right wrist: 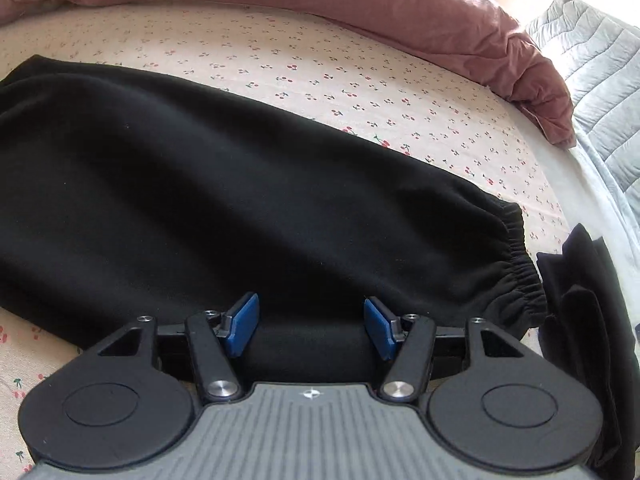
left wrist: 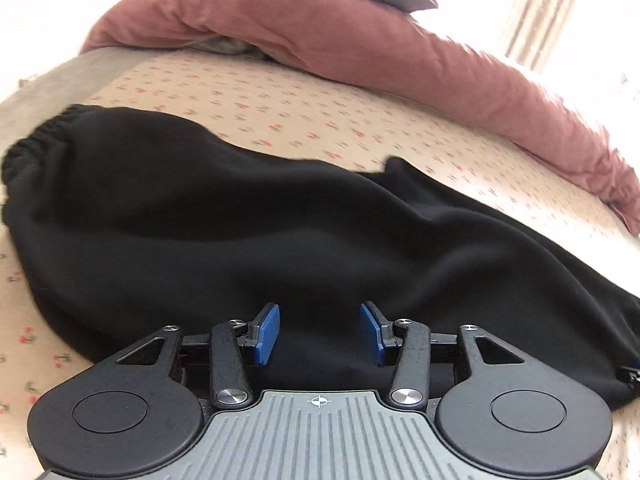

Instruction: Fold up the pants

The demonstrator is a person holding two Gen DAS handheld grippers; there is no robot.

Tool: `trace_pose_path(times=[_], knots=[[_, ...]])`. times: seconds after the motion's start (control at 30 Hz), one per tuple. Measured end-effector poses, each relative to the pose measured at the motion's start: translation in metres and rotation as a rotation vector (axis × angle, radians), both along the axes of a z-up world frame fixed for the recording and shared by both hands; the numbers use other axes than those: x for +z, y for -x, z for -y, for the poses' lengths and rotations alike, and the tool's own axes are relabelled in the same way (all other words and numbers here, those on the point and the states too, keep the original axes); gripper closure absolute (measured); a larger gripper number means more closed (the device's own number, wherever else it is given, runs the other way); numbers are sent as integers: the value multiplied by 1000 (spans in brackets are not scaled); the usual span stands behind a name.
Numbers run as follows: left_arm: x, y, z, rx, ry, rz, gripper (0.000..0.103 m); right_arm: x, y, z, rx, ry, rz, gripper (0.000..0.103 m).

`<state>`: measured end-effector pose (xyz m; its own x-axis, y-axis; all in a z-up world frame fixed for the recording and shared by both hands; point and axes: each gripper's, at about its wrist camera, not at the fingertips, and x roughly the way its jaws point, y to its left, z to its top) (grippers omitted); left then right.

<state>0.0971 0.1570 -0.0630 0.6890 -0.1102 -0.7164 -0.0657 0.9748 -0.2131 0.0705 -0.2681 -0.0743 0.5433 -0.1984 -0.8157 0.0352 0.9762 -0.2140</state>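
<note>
Currently both grippers sit at the near edge of the black pants (left wrist: 248,216), which lie stretched lengthwise across the cherry-print bedsheet (left wrist: 280,96). Left gripper (left wrist: 320,330): jaws apart, blue pads (left wrist: 267,334) spread over the dark fabric, nothing pinched between them. Right gripper (right wrist: 311,326): jaws also apart, a rolled near edge of the pants lies in the gap between the pads (right wrist: 240,326), not clamped. Elastic waistband (left wrist: 36,136) shows at far left in the left wrist view; a gathered elastic cuff (right wrist: 520,264) sits at the right end in the right wrist view. Pink duvet (right wrist: 400,12) is bunched along the far side of the bed, apart from the pants. Another dark folded garment (right wrist: 580,320) lies just beside the cuff at the right. Grey quilted cover (right wrist: 592,64) sits beyond the bed's right edge. Left view is slightly motion-blurred.
</note>
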Motion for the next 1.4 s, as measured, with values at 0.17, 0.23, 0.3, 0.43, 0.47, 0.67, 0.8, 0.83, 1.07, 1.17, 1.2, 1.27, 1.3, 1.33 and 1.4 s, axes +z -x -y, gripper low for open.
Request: trace_pose_path(times=[0.17,0.23,0.3,0.43,0.47,0.67,0.8,0.83,1.07,1.17,1.2,1.27,1.3,1.33,1.4], knots=[[21,25,-65,193,33,123,32,23,4,-35,143,-54,166,49],[20,28,-86,271,5,110,33,24,3,-55,204,-90,189,49],[17,33,-107,339,32,94,33,14,-1,-80,265,-95,139,49],[15,52,-152,456,166,121,33,-7,1,-123,311,-2,44,54],[14,57,-160,484,170,127,33,-5,2,-129,325,26,36,58],[-3,69,-191,527,211,125,33,3,8,-141,418,74,37,68],[-15,63,-198,509,319,134,30,9,11,-154,494,33,113,63],[-17,60,-197,504,344,141,27,9,12,-159,510,24,126,62],[-30,28,-178,469,348,177,26,4,13,-188,584,-37,116,63],[-32,20,-173,472,377,206,29,10,18,-188,625,-61,151,62],[-32,17,-172,467,382,212,29,13,21,-188,638,-80,164,62],[-32,13,-167,476,354,212,48,16,26,-190,669,-102,188,62],[-32,10,-165,480,326,198,61,14,27,-192,679,-100,183,62],[-33,9,-164,481,308,187,76,9,25,-195,680,-84,158,63],[-35,10,-165,479,316,197,83,-1,19,-197,653,-57,129,68]])
